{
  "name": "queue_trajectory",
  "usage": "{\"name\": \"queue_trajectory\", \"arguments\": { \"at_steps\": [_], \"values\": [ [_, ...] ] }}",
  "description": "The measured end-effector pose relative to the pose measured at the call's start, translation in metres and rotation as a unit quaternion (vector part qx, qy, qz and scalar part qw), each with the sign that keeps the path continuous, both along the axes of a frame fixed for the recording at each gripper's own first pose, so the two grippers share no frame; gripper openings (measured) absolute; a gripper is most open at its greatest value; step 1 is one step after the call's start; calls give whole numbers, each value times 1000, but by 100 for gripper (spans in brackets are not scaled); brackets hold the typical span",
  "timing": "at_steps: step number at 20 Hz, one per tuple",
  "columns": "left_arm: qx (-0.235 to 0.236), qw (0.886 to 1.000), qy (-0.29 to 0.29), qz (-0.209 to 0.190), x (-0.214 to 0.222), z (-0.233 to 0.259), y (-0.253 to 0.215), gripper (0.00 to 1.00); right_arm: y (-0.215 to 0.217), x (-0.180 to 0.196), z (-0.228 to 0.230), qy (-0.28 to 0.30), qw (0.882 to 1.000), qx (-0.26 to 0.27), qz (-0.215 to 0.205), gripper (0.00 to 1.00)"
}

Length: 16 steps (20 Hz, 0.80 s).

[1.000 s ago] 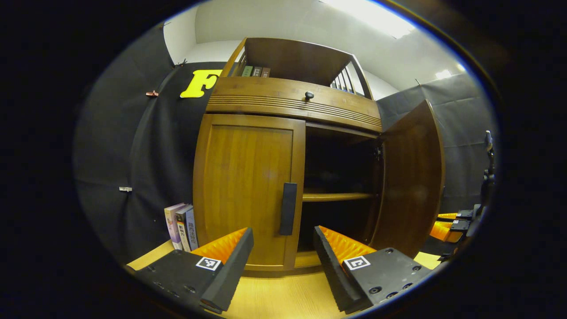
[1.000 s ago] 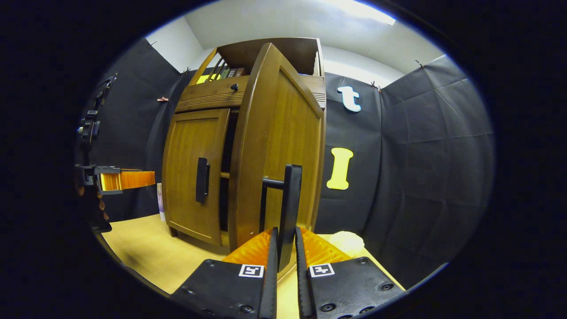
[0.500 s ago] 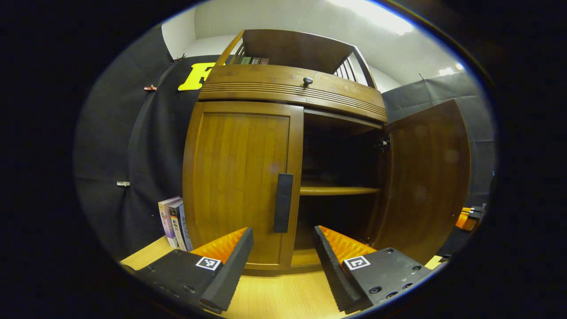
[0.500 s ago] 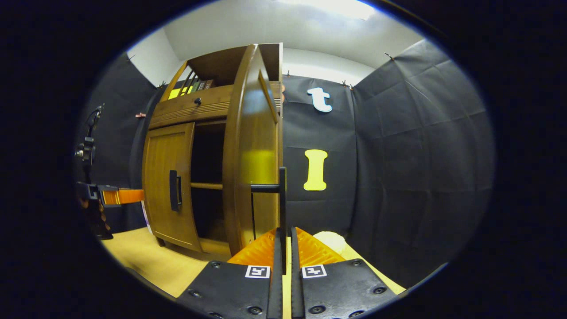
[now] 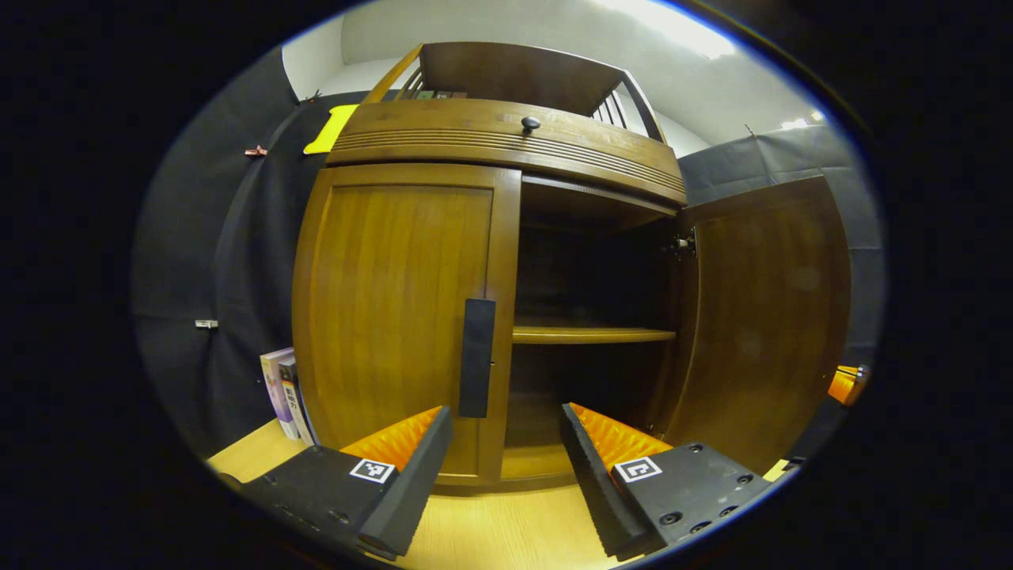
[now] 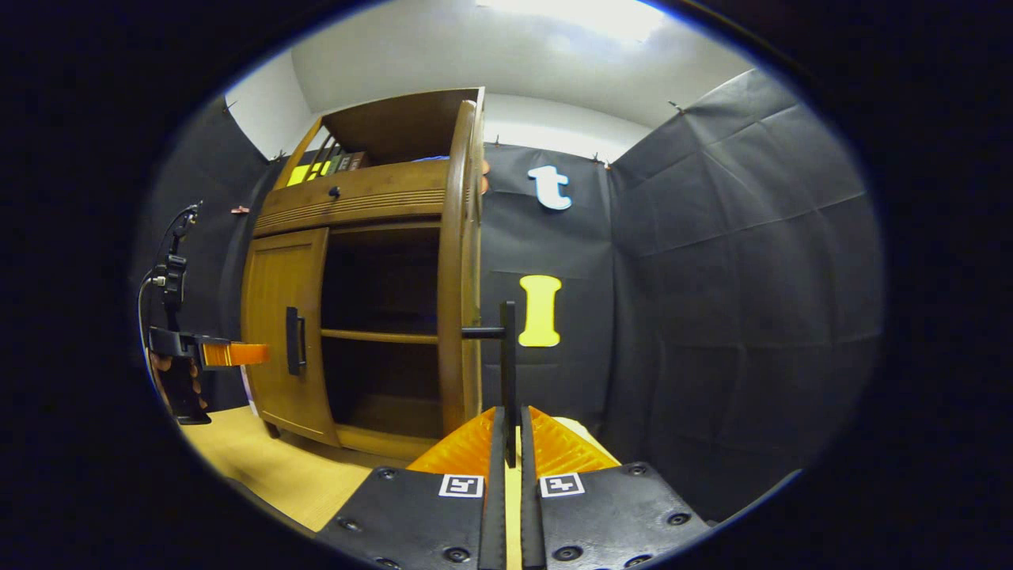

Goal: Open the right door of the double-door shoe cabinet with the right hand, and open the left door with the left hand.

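The right gripper (image 6: 506, 443) is clamped on the dark vertical bar handle (image 6: 508, 372) of the brown wooden right door (image 6: 461, 261), which stands swung wide open. The left gripper (image 5: 505, 443) hangs with fingers spread apart, touching nothing, just before the black handle (image 5: 476, 356) of the closed left door (image 5: 396, 309) of the wooden double-door shoe cabinet (image 5: 506, 150), which stands on a pale wooden table (image 5: 498, 530).

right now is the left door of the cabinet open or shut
Shut. The left door sits flush in the cabinet frame, while the right door is swung wide, showing the shelf.
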State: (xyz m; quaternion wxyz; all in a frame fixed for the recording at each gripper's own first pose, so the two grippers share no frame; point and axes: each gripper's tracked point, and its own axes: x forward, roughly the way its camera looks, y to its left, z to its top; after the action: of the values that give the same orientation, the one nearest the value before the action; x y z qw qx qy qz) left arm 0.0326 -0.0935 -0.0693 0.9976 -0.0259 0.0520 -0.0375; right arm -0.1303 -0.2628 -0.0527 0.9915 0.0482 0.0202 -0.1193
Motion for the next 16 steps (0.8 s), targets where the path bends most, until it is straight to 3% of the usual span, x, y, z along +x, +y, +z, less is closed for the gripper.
{"name": "queue_trajectory", "arguments": {
  "at_steps": [2,3,4,7,9,12,13,16],
  "values": [
    [7,1000,-5,0,5,2,0,84,-2,-13,6,-7,1000,19,-7,8],
    [11,1000,-12,1,8,3,0,84,-2,-18,8,-9,1000,17,-10,18],
    [13,1000,-20,1,12,5,1,84,2,-22,11,-13,1000,12,-7,18],
    [13,999,-40,4,29,9,5,84,42,-30,24,-35,997,16,60,17],
    [18,998,-56,12,43,13,9,86,58,-30,26,-36,996,-5,83,17],
    [29,997,-66,20,64,12,13,86,93,-24,25,-27,989,-51,133,48],
    [29,997,-63,16,70,9,11,86,101,-22,28,-30,988,-47,144,41],
    [28,997,-64,27,87,6,16,85,134,-22,24,-32,981,-5,190,74]
  ]
}}
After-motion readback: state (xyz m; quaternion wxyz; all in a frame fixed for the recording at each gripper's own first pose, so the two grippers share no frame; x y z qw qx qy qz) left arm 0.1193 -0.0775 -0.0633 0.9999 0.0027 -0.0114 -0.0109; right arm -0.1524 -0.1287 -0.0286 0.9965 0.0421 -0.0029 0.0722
